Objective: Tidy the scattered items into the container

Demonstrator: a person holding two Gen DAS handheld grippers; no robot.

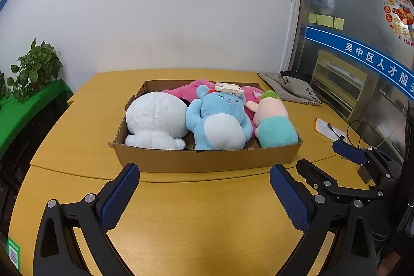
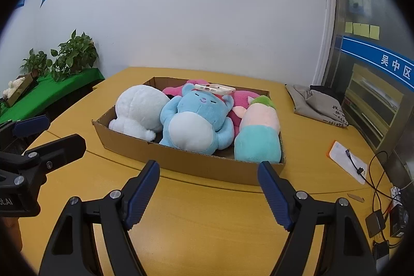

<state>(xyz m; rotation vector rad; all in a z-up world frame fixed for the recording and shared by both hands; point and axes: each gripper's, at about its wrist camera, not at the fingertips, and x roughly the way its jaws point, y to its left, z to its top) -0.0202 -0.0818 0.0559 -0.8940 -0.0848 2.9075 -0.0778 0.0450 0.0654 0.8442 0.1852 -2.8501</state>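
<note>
On the yellow table [image 1: 181, 211] by a white wall [image 1: 181, 17] sits a cardboard box [image 1: 207, 159].

We are holding the left claw [image 1: 204, 194] with its jaws spread wide and nothing between them; the right claw [image 2: 208, 192], at its 3 o'clock, is gaping empty too.

Bare table [image 1: 196, 219] lies between both grippers and the box [image 1: 207, 159], free to cross; the box is packed wall to wall with plush toys [image 2: 196, 120], a white case [image 2: 214, 88] lying on top, so little room is left inside. Right of the box the way is cluttered: a grey bag [image 2: 315, 102] near the far corner; a paper [image 2: 346, 162] and cables [image 2: 377, 172] nearer; left of the box the table is open.
</note>
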